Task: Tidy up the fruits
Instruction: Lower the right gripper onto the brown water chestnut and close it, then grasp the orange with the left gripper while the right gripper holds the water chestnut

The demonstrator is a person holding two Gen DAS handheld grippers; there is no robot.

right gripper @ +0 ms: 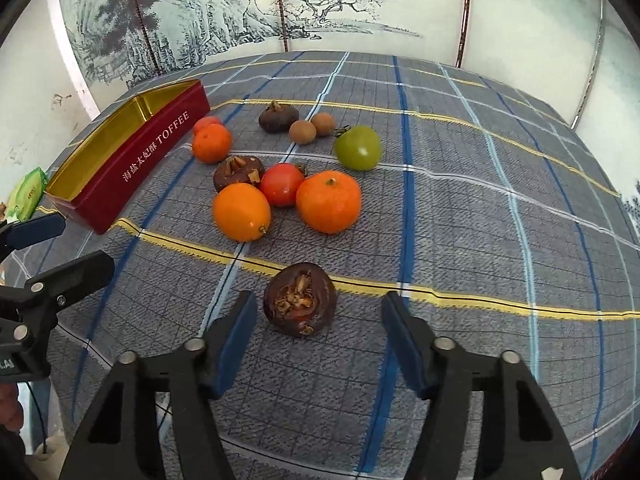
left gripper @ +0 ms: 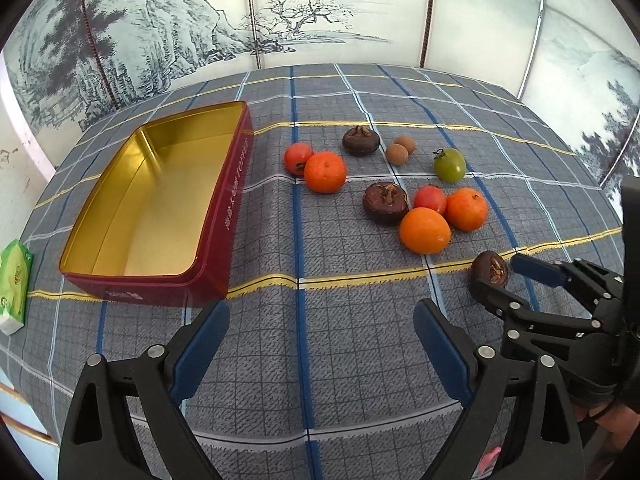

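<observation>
A dark brown, flattish fruit (right gripper: 300,300) lies on the checked cloth between the blue pads of my right gripper (right gripper: 319,304). The pads stand apart from it on both sides, so the gripper is open. In the left wrist view the same fruit (left gripper: 488,270) sits between the right gripper's fingers (left gripper: 536,270). My left gripper (left gripper: 322,312) is open over bare cloth with nothing between its fingers. A red toffee tin (left gripper: 236,184) with a gold, empty inside stands at the left. Oranges (left gripper: 425,230), red tomatoes (left gripper: 430,199), a green tomato (left gripper: 450,165), two small brown fruits (left gripper: 397,154) and two more dark fruits (left gripper: 385,203) lie in the middle.
A green tissue packet (left gripper: 14,284) lies at the cloth's left edge beside the tin. A painted folding screen (left gripper: 300,12) closes off the back of the table. The left gripper (right gripper: 74,244) shows at the left edge of the right wrist view.
</observation>
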